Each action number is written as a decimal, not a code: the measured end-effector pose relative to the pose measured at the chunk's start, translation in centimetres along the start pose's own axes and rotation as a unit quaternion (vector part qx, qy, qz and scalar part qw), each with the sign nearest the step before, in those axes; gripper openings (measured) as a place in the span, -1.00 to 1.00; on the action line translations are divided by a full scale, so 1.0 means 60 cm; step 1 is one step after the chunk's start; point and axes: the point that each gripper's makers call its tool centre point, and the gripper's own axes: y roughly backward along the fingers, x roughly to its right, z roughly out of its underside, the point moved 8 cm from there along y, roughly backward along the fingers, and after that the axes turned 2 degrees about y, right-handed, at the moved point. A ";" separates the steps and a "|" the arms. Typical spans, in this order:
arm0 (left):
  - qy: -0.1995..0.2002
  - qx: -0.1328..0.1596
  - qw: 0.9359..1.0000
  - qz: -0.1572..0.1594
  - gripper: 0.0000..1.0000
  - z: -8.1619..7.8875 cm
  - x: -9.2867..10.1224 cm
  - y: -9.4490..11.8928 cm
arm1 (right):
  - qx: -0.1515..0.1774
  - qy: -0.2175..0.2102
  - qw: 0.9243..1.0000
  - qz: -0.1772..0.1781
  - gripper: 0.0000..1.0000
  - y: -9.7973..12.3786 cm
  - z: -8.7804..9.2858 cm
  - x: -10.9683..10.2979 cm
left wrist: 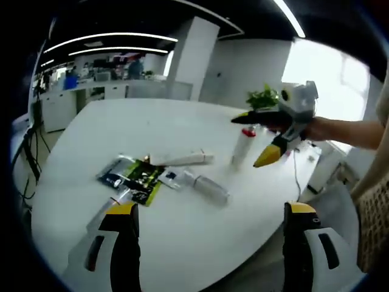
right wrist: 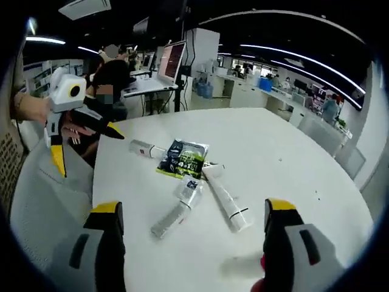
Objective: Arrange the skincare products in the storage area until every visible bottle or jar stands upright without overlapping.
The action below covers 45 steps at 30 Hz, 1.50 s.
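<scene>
On the white desk (left wrist: 182, 243) in the left gripper view, the skincare products lie in a loose heap toward the middle: a dark green-and-black sachet (left wrist: 141, 178), a cream tube (left wrist: 180, 159) on its side behind it, a clear bottle (left wrist: 208, 187) toppled to the right of the sachet, and small packets at the left end. Apart from the heap, near the far right edge, a white bottle with a red cap (left wrist: 244, 145) stands upright, so at least one item looks set as the task wants. The left gripper (left wrist: 209, 228) hangs back over the near edge with its yellow-tipped fingers spread wide and empty, likely waiting for a turn at the pile. The right gripper (left wrist: 258, 139) reaches in from the right, held by a hand (left wrist: 321, 128); its fingers are parted beside the standing bottle, though whether they touch it I cannot tell.

Over the same desk (right wrist: 292, 158) in the right gripper view, the heap shows from the other side: the sachet (right wrist: 183, 158) lies flat in the centre, the tube (right wrist: 226, 198) points toward the camera, and the clear bottle (right wrist: 180, 210) lies beside it, partly overlapping small packets. The right gripper's (right wrist: 189, 240) fingers stand wide, and something white with a red end sits low between them, too blurred to say if it is gripped. The left gripper (right wrist: 82, 139) hovers at the left edge, fingers parted. Most pieces lie flat and overlapping, so I judge the tidying far from finished.
</scene>
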 end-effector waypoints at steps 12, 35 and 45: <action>0.006 -0.009 1.000 0.003 0.88 0.002 -0.019 -0.012 | -0.060 0.031 0.998 -0.006 0.78 -0.073 -0.019 0.047; 0.023 -0.015 1.000 0.005 0.86 -0.007 -0.047 -0.027 | -0.157 0.026 0.985 -0.062 0.20 -0.236 0.012 0.104; 0.030 -0.012 0.999 0.000 0.86 -0.012 -0.062 -0.031 | -0.174 -0.002 0.982 -0.067 -0.01 -0.271 0.024 0.128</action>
